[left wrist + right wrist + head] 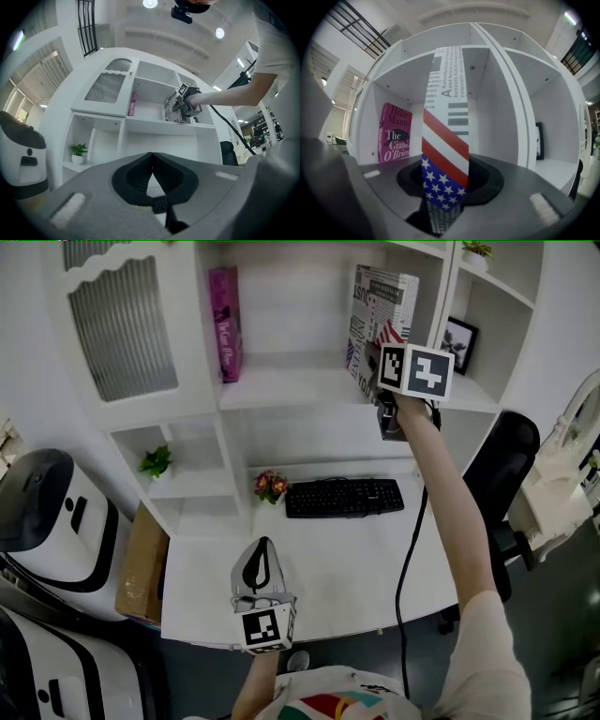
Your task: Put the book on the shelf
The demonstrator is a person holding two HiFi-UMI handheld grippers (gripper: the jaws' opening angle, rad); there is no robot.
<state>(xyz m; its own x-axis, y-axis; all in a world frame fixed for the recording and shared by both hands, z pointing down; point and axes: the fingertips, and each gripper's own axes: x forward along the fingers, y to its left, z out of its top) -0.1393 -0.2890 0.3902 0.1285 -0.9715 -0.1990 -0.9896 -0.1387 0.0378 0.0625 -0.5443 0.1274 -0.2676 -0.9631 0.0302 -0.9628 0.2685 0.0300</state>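
A book [382, 298] with printed text and a stars-and-stripes spine [443, 157] stands upright at the right side of the middle shelf compartment [281, 388]. My right gripper [382, 345] is shut on its lower part, and the spine runs up between the jaws in the right gripper view. Whether the book's bottom rests on the shelf board is hidden. A pink book [226, 322] leans at the compartment's left wall [395, 139]. My left gripper [262, 549] hangs low over the desk's front, shut on nothing [151, 160].
On the white desk lie a black keyboard [344, 497] and a small flower pot [270, 486]. A potted plant [156, 462] sits in a lower left cubby. A framed picture [458, 341] stands in the right compartment. A black chair [504, 470] is at the right.
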